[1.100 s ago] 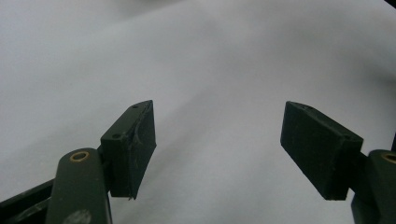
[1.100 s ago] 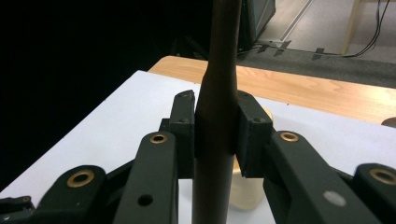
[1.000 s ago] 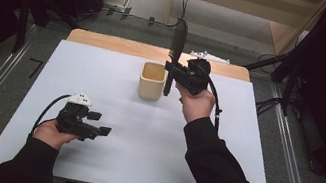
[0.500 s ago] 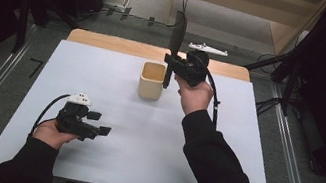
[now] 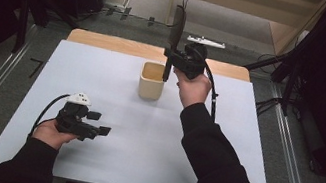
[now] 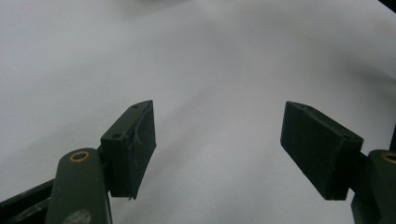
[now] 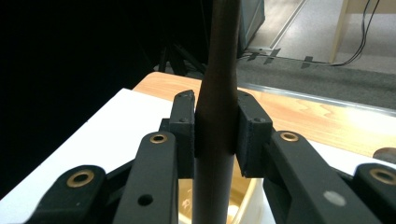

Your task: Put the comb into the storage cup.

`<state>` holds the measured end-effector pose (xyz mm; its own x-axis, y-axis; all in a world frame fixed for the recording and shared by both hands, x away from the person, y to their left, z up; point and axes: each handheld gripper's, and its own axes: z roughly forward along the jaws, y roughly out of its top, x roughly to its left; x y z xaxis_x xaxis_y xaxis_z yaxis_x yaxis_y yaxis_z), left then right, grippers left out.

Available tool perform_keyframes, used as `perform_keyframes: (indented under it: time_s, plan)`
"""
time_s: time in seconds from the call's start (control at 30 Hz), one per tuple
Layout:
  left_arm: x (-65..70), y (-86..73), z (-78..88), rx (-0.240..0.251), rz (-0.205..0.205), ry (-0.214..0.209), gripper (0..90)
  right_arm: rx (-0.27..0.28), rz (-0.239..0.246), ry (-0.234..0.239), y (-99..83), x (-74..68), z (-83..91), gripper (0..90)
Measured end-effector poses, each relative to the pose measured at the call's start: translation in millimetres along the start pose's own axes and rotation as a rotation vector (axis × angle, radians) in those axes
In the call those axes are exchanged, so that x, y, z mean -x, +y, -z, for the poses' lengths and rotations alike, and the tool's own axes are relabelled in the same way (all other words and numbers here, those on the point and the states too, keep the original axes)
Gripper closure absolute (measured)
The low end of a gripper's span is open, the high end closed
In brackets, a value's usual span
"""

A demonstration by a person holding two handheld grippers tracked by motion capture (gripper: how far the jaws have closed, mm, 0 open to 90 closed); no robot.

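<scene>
Down at the left, the left gripper (image 5: 104, 131) rests low over the white table cover (image 5: 116, 88), jaws spread and empty. Rightward, the right gripper (image 5: 169, 56) pinches a dark utensil (image 5: 177, 28) upright, its lower end inside the cream cup (image 5: 151, 80). The utensil's tip is hidden within the cup.

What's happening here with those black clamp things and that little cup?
A person at a table covered by a white sheet holds a two-jaw gripper in each hand. The right gripper is clamped on a long dark utensil, held upright with its lower end at the mouth of a small cream cup near the far middle of the sheet. Whether it is going in or coming out is hard to say. The left gripper rests near the front left, jaws open and empty.
</scene>
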<state>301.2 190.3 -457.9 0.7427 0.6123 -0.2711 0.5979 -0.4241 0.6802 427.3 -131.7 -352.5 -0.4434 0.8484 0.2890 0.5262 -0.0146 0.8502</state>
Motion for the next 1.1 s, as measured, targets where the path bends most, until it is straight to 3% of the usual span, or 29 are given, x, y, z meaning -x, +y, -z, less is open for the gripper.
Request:
perform_keyframes:
  time_s: [0.63, 1.1]
  plan:
    - [-0.9, 0.0, 0.4, 0.004, 0.002, -0.003, 27.1, -0.005, 0.026, -0.042, 10.2, 3.0, -23.0, 69.9]
    - [-1.3, 0.2, 0.8, 0.003, 0.001, -0.005, 27.1, -0.004, 0.017, -0.035, 7.0, 3.2, -35.3, 69.9]
